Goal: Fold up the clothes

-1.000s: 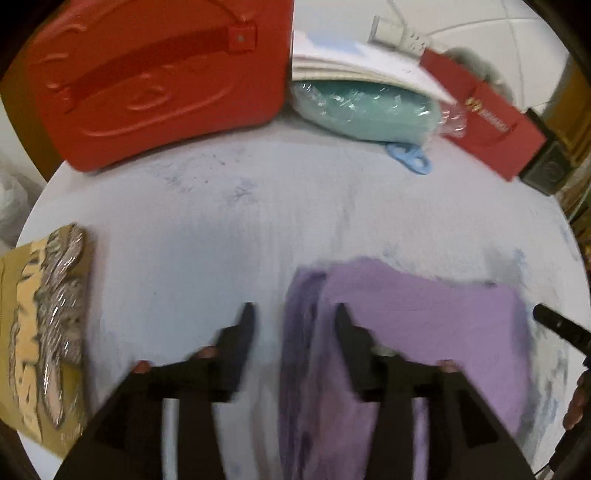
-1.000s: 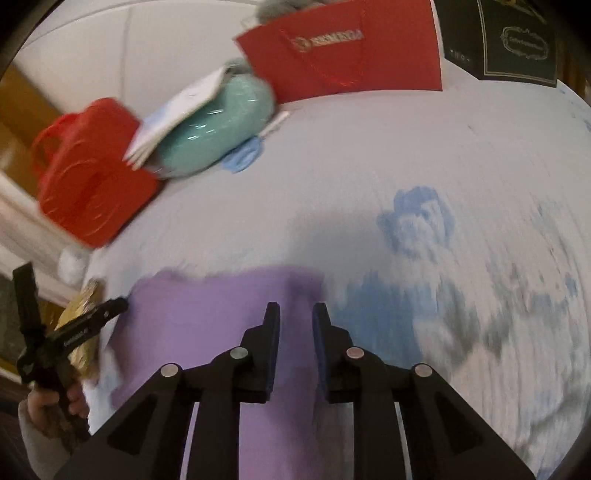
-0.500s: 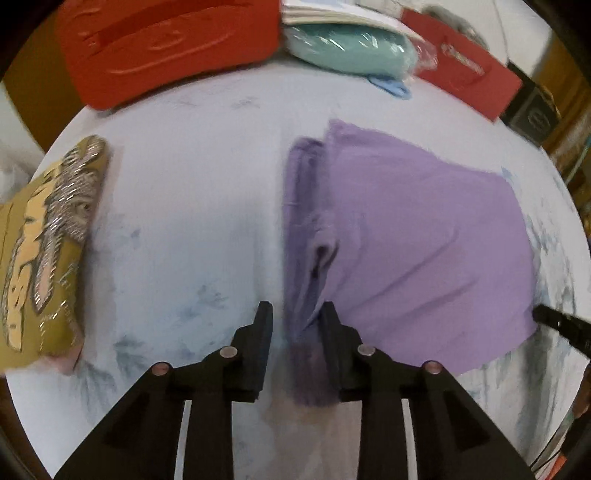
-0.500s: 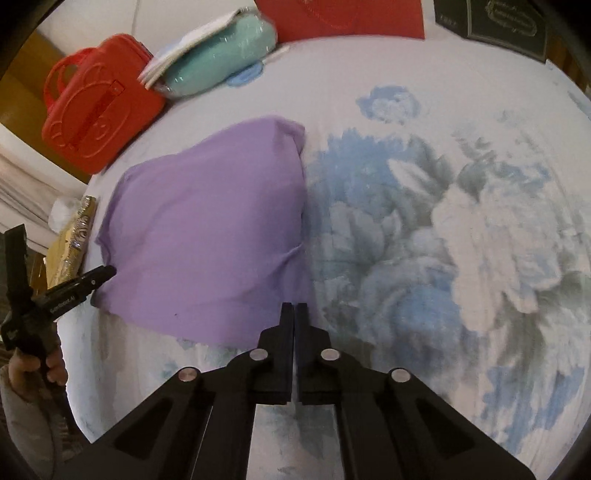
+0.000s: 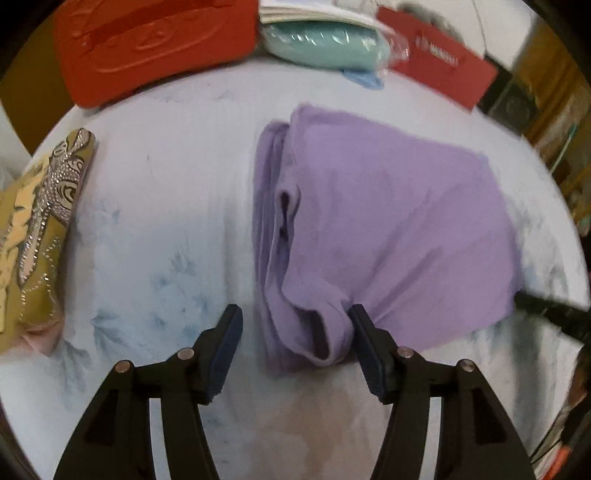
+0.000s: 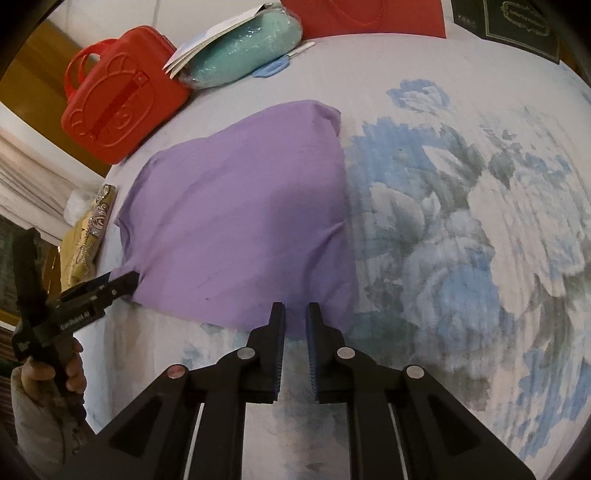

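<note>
1. Left gripper (image 5: 293, 319): spread wide, straddling the near-left corner of the folded purple garment (image 5: 391, 229) without pinching it; right-hand finger (image 5: 364, 332) touching or just beside a loose rolled lip of cloth, left-hand finger over bare sheet.
2. Seen also from the right wrist, low at the left, as black tongs (image 6: 110, 290) held in a person's hand (image 6: 70, 373), tips at the garment's corner.
3. Right gripper (image 6: 295, 317): parted only a narrow gap, hovering at the near edge of the purple garment (image 6: 240, 221); whether any cloth was caught between the blue pads, impossible to tell.
4. Purple garment: lay folded into a rough rectangle near the middle of the floral bedsheet (image 6: 461, 240), stacked layers showing along its left edge in the left wrist view.
5. Left of the garment, well apart: a gold sequinned garment (image 5: 33, 229), lying at the bed's edge.
6. Beyond the garment, at the far side: a red bear-embossed case (image 6: 118, 99), a teal bundle in clear plastic (image 6: 240, 44) with papers (image 6: 214, 37) on top, a blue plastic piece (image 6: 271, 68) just beside it.
7. Further right: a red paper bag (image 6: 369, 18) and a dark box (image 6: 517, 26).
</note>
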A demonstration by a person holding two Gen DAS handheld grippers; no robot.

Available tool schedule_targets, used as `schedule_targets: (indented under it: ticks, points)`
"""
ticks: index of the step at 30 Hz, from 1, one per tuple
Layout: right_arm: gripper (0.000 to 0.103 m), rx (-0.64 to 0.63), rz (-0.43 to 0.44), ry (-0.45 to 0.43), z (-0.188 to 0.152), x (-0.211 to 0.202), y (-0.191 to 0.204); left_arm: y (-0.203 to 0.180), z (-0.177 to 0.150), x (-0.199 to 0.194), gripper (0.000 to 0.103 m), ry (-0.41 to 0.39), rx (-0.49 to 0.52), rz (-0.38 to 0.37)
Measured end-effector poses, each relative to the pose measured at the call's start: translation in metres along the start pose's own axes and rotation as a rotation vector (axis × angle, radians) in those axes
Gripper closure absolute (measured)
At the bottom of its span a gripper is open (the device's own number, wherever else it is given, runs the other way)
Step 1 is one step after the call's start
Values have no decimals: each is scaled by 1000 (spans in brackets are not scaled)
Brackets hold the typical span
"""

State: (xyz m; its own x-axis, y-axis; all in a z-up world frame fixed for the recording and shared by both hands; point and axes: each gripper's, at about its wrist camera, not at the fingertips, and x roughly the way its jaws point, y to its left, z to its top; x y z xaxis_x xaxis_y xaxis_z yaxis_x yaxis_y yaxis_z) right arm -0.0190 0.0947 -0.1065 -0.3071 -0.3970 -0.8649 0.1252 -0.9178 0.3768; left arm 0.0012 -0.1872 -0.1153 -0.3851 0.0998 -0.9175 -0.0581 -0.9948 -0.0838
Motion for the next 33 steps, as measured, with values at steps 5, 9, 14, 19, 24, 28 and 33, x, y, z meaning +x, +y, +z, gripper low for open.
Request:
schedule_targets:
  ticks: [5,9,14,19,24,28,33]
  points:
    - [79,10,1,-34,1,-14,-4,5,18,-8,42,-50,-27,-42]
    - [51,6,8,-99,14,-26,-1,5,40,-8,35,-80,-29,-62]
    - [51,-5,5,-118,36,-22,2,10,61,14,34,-69,-49,-59]
    - [51,-17,8,-101,51,-7,3,2,70,25,34,-43,-39,-63]
    - [51,-39,-18,-87,60,7,4,-8,71,32,27,-69,22,-47]
    - [51,-49,-27,-71,66,19,1,-13,73,33,27,-78,48,-26]
    - [66,-83,-42,-60,66,27,8,-14,74,28,51,-68,51,-46]
